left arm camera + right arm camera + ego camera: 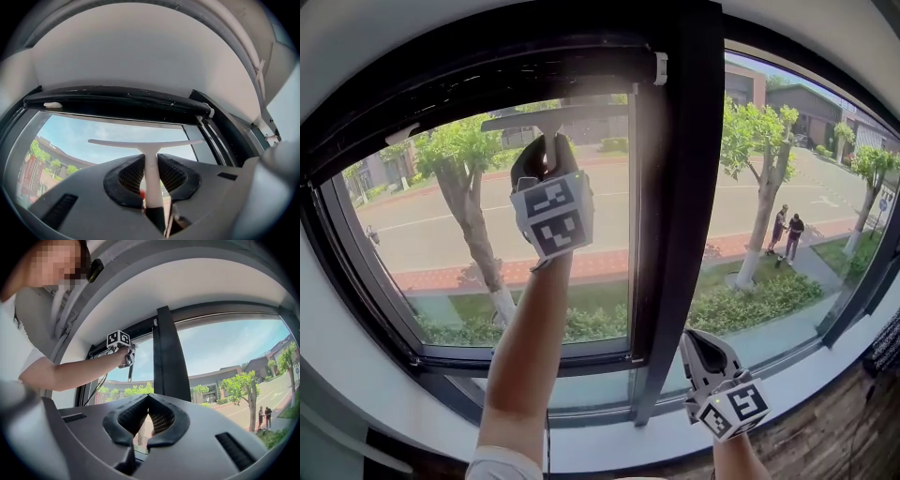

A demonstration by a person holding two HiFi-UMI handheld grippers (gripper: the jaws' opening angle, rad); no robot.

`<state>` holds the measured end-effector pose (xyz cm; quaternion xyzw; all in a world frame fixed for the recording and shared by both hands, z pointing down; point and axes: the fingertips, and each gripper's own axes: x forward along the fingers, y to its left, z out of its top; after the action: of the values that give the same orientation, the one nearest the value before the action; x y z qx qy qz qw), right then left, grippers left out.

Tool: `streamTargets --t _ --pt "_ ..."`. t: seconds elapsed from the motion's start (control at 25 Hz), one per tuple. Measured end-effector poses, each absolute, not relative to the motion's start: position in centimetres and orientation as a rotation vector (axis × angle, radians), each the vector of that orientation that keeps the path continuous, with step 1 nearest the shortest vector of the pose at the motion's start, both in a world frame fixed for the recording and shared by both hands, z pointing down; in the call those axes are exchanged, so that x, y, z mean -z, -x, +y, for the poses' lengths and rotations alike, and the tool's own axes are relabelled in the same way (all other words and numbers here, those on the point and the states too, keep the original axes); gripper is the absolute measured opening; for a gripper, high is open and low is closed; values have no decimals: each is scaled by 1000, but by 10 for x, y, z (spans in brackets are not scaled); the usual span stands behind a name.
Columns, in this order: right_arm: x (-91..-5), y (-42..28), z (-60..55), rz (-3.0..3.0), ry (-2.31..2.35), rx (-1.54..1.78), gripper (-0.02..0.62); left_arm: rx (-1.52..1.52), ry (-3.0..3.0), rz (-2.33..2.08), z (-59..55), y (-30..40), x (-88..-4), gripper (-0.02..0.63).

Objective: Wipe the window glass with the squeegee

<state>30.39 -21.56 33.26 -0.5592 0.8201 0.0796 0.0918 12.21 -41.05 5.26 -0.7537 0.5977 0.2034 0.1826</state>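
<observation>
A white T-shaped squeegee (146, 143) has its blade (555, 118) lying level near the top of the left window pane (431, 220). My left gripper (546, 155) is raised on an outstretched arm and is shut on the squeegee's handle (151, 180), just under the blade. In the left gripper view the blade sits below the dark top frame (117, 102). My right gripper (699, 341) hangs low at the sill right of the mullion; its jaws meet with nothing between them (148, 398). The right gripper view also shows the left gripper (123, 352) up at the glass.
A wide dark mullion (672, 197) splits the window into left and right panes (787, 178). A white sill (811, 375) runs along the bottom. Outside are trees, a road and two people. A person's arm (70, 373) reaches across the right gripper view.
</observation>
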Motion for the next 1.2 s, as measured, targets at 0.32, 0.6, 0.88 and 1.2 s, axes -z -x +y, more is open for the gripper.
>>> streamTargets --t 0.32,0.6,0.88,1.2 --pt "-338 -296 -222 2463 1632 -219 11 -573 2123 1694 -422 -128 -40 92" --pt "-347 -286 -228 2492 1613 -192 11 -561 2115 1696 -424 -129 -53 92" --pt "-353 -277 -231 2518 1592 -180 11 -551 2109 1698 -427 -131 -64 92" --pt "-356 -278 -230 2515 1593 -177 11 -540 2101 1701 -432 -133 -73 92"
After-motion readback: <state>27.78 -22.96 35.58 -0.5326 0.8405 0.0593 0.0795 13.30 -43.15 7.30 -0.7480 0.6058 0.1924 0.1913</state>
